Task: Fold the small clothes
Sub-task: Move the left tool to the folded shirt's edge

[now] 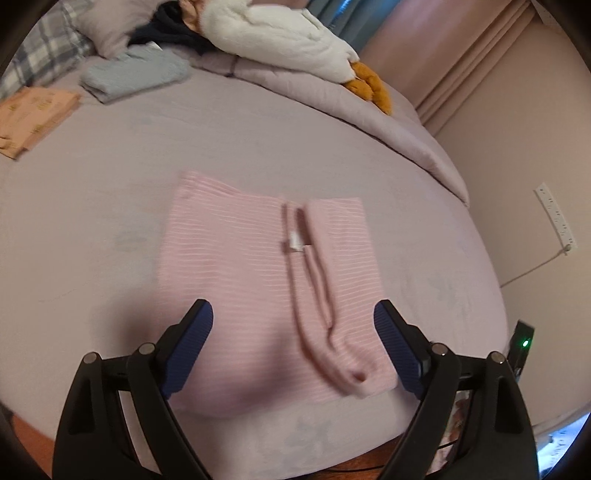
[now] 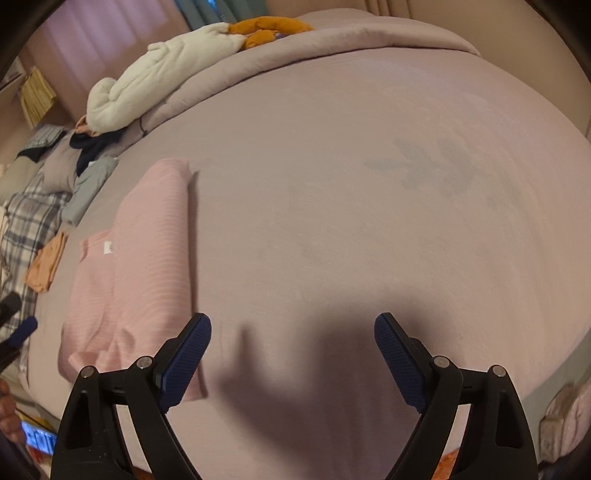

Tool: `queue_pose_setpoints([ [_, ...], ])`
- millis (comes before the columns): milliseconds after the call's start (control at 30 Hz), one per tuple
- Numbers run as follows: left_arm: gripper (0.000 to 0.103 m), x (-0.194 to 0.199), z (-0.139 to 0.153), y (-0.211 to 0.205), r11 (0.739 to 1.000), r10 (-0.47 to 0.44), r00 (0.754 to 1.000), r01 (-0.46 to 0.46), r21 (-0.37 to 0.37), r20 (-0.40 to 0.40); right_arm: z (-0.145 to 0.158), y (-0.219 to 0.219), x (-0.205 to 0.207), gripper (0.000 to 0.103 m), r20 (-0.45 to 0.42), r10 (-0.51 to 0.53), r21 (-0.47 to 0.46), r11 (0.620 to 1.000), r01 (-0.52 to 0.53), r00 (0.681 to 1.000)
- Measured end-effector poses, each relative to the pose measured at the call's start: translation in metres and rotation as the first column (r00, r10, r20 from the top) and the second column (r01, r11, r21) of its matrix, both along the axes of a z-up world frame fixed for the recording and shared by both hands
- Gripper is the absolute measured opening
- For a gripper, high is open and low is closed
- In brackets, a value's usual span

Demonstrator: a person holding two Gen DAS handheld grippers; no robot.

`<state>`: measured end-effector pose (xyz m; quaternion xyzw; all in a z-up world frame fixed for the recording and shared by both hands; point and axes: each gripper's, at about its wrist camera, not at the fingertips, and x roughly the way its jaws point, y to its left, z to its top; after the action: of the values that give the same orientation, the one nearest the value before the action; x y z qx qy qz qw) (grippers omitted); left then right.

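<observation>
The pink striped top (image 1: 258,280) lies flat on the mauve bedsheet (image 1: 110,206) directly ahead of and below the left gripper (image 1: 293,328), partly folded: one side panel with its sleeve is already turned in over the body, the neckline and its white label (image 1: 295,242) showing near the middle, and the garment reads as a rough rectangle. The left gripper hangs over the near edge of the top with its jaws wide apart and nothing between the blue pads (image 1: 195,343); no fabric is pinched. The right gripper (image 2: 293,354) is likewise spread wide and empty, pointing down at bare sheet, with the pink top off to its left, the near corner lying just beside its left pad. By my judgement the fold is about midway: the lengthwise turn-ins look done or nearly so, while the crosswise fold that would bring it to a compact bundle remains, and the near right corner still bulges a little. Farther off, ahead and to the left of the left gripper, a folded grey-blue garment (image 1: 135,72) and a folded peach patterned piece (image 1: 35,114) lie apart on the sheet, which suggests earlier items are finished. Beyond them a heap of dark and white clothing (image 1: 273,33) rests on the rolled duvet (image 1: 332,99); whether that awaits folding I cannot tell
</observation>
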<state>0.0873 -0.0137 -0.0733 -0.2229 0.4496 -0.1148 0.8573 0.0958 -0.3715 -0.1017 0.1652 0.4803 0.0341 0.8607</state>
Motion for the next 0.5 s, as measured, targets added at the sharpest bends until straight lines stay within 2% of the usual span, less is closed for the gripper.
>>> queue_pose_setpoints([
  [333,0.087,0.052,-0.042,-0.054,0.993,-0.114,0.988,0.109,-0.054,-0.107,-0.007,-0.019,-0.003,0.089,-0.014,-0.04,0.019,0.999,0.04,0.999],
  [400,0.082,0.061,-0.051,-0.062,0.989,-0.128,0.982,0.117,-0.085,-0.141,-0.008,-0.02,-0.003,0.089,-0.015,-0.047,0.018,0.999,0.047,0.999],
  [500,0.079,0.068,-0.063,-0.068,0.985,-0.14,0.973,0.119,-0.122,-0.182,-0.01,-0.023,-0.004,0.089,-0.022,-0.058,0.025,0.998,0.058,0.998],
])
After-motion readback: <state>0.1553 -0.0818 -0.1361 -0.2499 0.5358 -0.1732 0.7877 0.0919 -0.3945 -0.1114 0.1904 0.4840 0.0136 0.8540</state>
